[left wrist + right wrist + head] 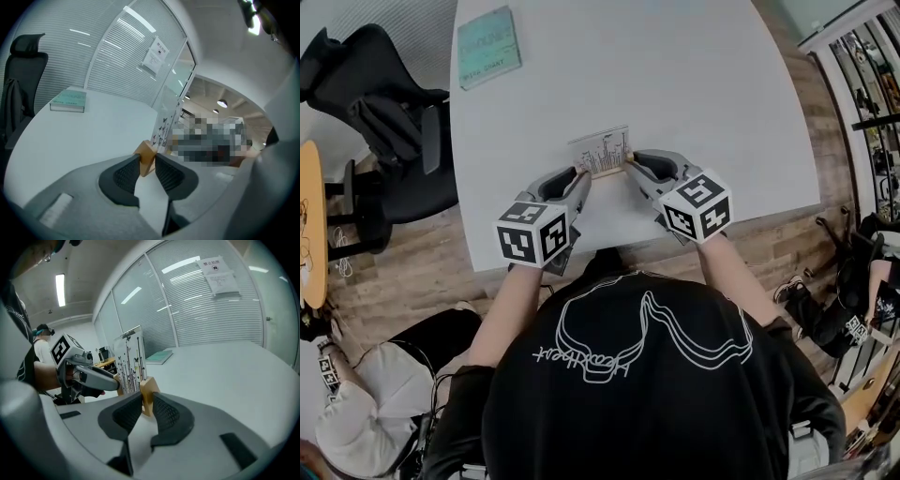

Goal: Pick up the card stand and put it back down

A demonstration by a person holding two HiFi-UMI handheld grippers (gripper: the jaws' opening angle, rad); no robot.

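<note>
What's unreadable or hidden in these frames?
- Card stand print detail: too small in head view, oblique in left gripper view.
- Its underside, lifted or resting: covered by left tongs and right tongs in their own views.
- Teal book title: too small, all views.

No text can be read with certainty. The teal book point(488, 46) on the counter point(694, 84) has lines of print on its cover, too small to make out. A paper notice point(219, 275) on the glass wall has a red heading and fine lines, also too small. The black shirt point(656, 394) has a white word in script, seen upside down and unclear. The card stand point(602, 155) holds a card with small dark drawings.
</note>
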